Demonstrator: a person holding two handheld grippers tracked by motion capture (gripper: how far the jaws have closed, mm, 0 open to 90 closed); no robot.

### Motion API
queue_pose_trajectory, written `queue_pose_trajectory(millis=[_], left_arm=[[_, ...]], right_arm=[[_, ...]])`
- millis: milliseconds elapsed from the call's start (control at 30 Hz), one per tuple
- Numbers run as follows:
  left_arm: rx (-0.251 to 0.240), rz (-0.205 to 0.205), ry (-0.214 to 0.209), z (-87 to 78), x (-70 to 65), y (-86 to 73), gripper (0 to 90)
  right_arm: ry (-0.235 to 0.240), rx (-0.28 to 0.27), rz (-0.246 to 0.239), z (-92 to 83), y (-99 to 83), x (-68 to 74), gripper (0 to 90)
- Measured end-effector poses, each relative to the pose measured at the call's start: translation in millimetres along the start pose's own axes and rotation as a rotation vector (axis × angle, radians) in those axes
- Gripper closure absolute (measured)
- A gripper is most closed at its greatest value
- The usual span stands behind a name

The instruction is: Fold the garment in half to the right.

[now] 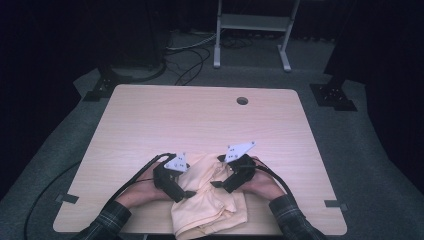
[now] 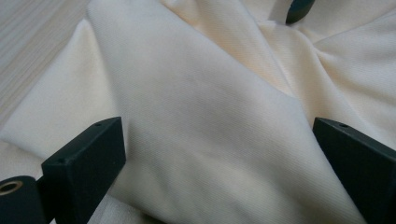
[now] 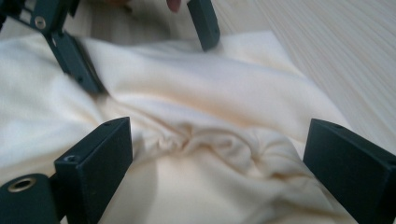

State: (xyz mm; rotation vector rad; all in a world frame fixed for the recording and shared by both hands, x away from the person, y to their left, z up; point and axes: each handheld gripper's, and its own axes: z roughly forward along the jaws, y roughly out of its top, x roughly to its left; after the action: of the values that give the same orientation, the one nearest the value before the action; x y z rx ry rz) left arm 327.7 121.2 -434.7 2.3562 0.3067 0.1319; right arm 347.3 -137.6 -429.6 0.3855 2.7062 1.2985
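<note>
Cream cloth [image 1: 210, 200] bunched at near edge of worktop [image 1: 200, 120]; I hold left hand-held gripper [image 1: 189, 193] and right hand-held gripper [image 1: 214, 184] released, jaws spread astride facing folds, apparently lining up pinches for spreading

**Bright tabletop, dark surroundings, soft close-ups**

The high view is dim overall; light falls from above onto the table [image 1: 200, 120], which stands out pale against a near-black room; the corners sink into darkness and the floor shows only as murky grey; the picture is low in detail and slightly grainy, with the table's edges bowed a little by the lens. Both gripper views are bright and evenly lit, without glare; the cloth [image 2: 210, 140] shows its weave sharply at mid-distance; the near jaws are softly blurred at the bottom edge. In the right gripper view, folds of the cloth [image 3: 205, 140] cast gentle shadows; the far wood grain goes soft.
</note>
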Motion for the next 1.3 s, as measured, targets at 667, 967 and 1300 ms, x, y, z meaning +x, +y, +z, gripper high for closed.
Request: queue_pose_trajectory(millis=[667, 967, 1300], left_arm=[[-0.158, -0.004, -0.019, -40.1, -19.3, 3.2, 0.4], [-0.065, 0.014, -0.081, -25.2, -50.3, -18.9, 0.4], [-0.037, 0.005, -0.103, -18.7, -45.4, -23.9, 0.5]], right_arm=[[0.073, -0.111, 0.032, -34.3, 2.7, 27.7, 3.9], [0.12, -0.036, 0.004, -23.2, -14.9, 63.2, 4.0], [0.088, 0.008, -0.003, -23.6, -36.9, 64.1, 5.7]])
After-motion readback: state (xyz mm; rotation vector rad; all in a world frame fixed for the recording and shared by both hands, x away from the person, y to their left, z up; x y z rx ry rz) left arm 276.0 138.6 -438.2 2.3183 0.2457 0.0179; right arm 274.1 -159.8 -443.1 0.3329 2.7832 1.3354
